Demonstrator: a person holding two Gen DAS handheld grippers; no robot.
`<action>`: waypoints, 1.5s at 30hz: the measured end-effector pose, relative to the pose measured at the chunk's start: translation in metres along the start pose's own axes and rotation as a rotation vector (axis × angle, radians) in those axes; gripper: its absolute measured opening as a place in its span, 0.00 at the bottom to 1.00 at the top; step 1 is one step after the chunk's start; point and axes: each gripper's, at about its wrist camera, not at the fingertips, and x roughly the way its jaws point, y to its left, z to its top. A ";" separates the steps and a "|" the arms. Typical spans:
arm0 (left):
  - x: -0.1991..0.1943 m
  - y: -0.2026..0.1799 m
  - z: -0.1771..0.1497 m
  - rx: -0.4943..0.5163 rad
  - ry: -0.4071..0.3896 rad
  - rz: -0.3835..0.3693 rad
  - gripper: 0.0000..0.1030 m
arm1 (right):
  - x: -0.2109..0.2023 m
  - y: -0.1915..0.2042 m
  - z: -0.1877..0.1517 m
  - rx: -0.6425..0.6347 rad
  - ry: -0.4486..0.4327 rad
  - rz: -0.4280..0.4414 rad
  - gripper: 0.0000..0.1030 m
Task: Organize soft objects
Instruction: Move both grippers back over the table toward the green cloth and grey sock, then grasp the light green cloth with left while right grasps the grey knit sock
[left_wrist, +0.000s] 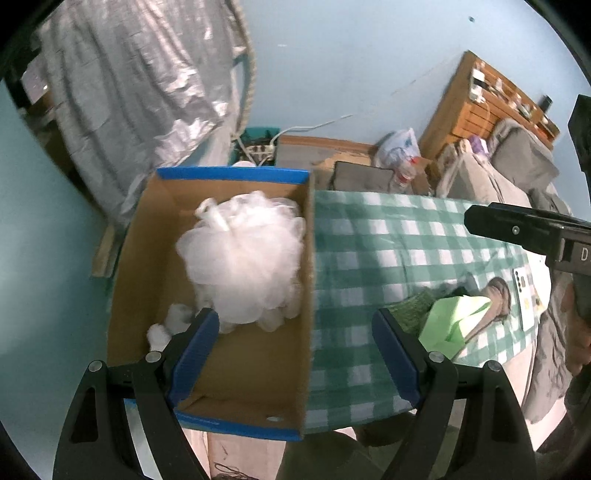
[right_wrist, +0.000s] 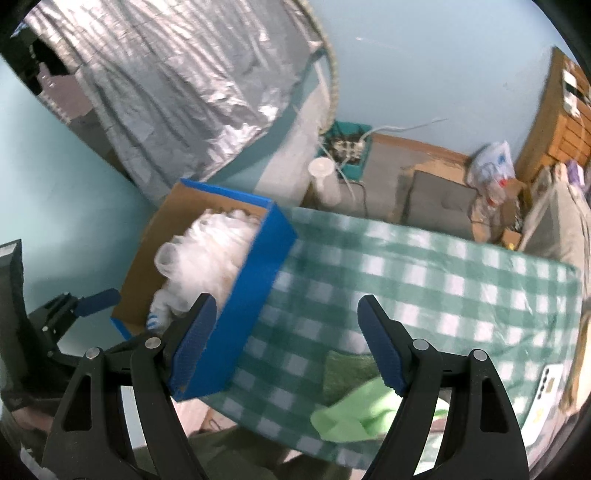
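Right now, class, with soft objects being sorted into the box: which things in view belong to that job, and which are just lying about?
Belong to the job:
- cardboard box
- white mesh bath pouf, in the box
- cotton balls, in the box
- light green cloth, on the tablecloth
- dark green scrub pad, beside the cloth

Just lying about:
- phone
- plastic bag
- power strip
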 end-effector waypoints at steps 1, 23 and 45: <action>0.001 -0.005 0.000 0.010 0.003 -0.006 0.84 | -0.002 -0.005 -0.003 0.008 0.000 -0.005 0.77; 0.048 -0.120 -0.014 0.301 0.105 -0.096 0.84 | -0.037 -0.107 -0.073 0.249 0.025 -0.127 0.77; 0.107 -0.197 -0.050 0.433 0.224 -0.187 0.84 | -0.020 -0.181 -0.146 0.433 0.115 -0.173 0.77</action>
